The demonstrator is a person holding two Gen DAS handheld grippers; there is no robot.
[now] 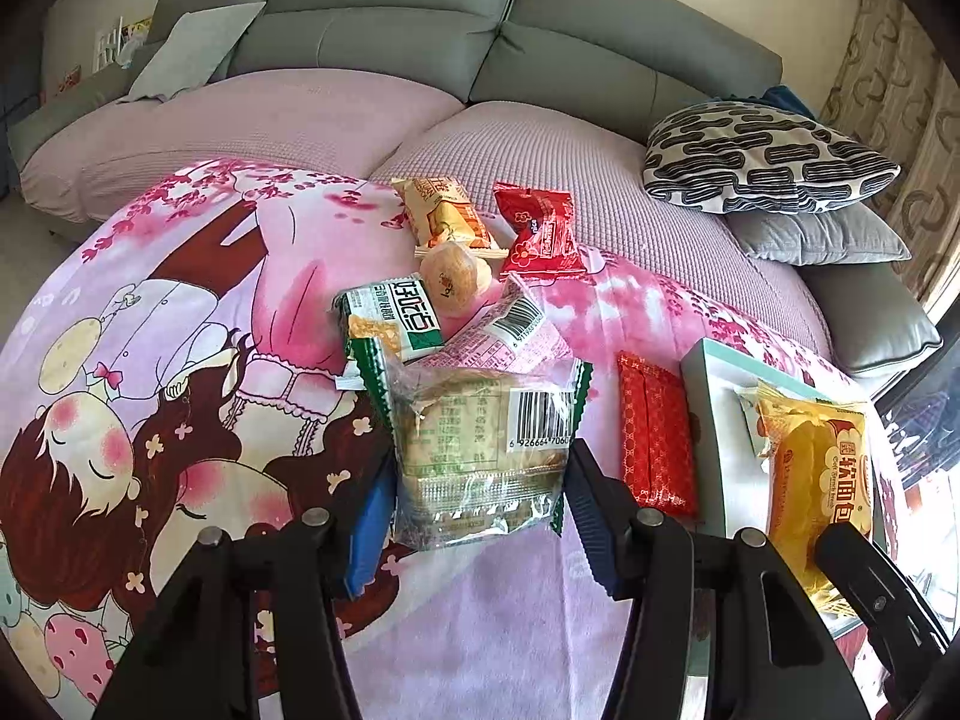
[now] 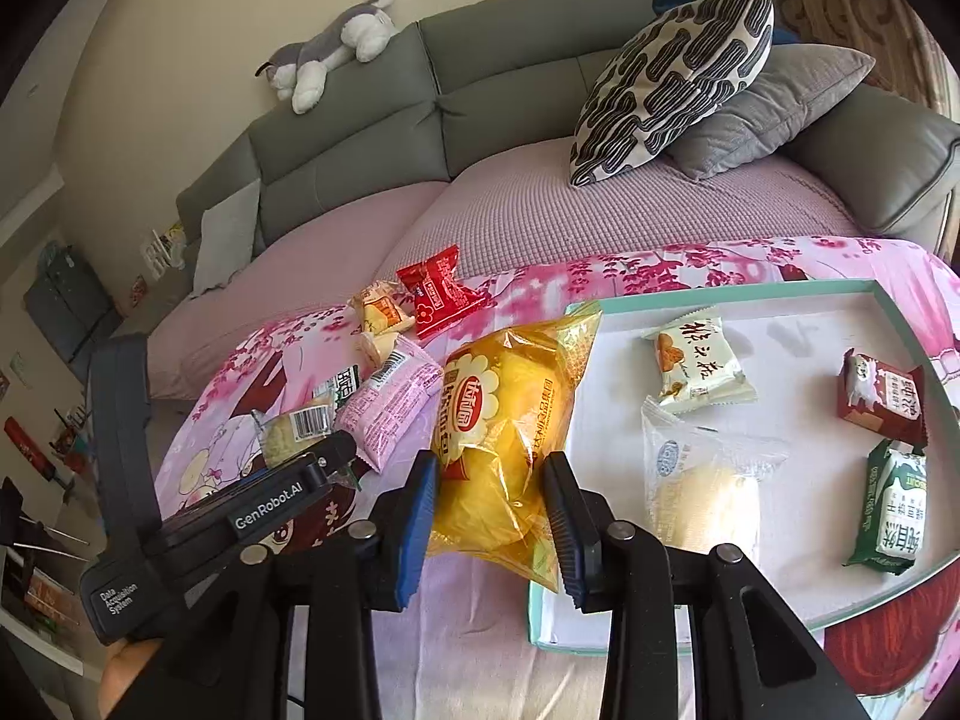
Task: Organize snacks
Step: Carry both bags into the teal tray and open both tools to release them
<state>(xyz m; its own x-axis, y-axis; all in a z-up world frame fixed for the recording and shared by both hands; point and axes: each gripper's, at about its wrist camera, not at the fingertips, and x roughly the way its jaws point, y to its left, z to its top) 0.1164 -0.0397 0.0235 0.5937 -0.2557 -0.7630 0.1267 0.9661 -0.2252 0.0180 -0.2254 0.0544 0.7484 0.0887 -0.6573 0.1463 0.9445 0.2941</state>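
My left gripper (image 1: 477, 498) is shut on a clear green-edged cake packet (image 1: 480, 450), held above the pink cloth. My right gripper (image 2: 492, 498) is shut on a yellow bread bag (image 2: 510, 426), held over the left edge of the white tray (image 2: 798, 312). The same bag (image 1: 816, 474) and tray (image 1: 714, 420) show at the right of the left wrist view. The tray holds several snacks: a beige packet (image 2: 696, 369), a clear bun packet (image 2: 702, 480), a maroon packet (image 2: 882, 399), a green packet (image 2: 894, 516). Loose snacks lie on the cloth: a green-white packet (image 1: 390, 318), a pink packet (image 1: 510, 330), a red packet (image 1: 543, 231).
A pink cartoon cloth (image 1: 180, 360) covers the table. A grey sofa (image 1: 390, 30) with pink cover stands behind, with patterned cushion (image 1: 762, 156) and a plush dog (image 2: 336, 48). A flat red packet (image 1: 657, 432) lies beside the tray. The left gripper body (image 2: 240, 510) sits left of my right gripper.
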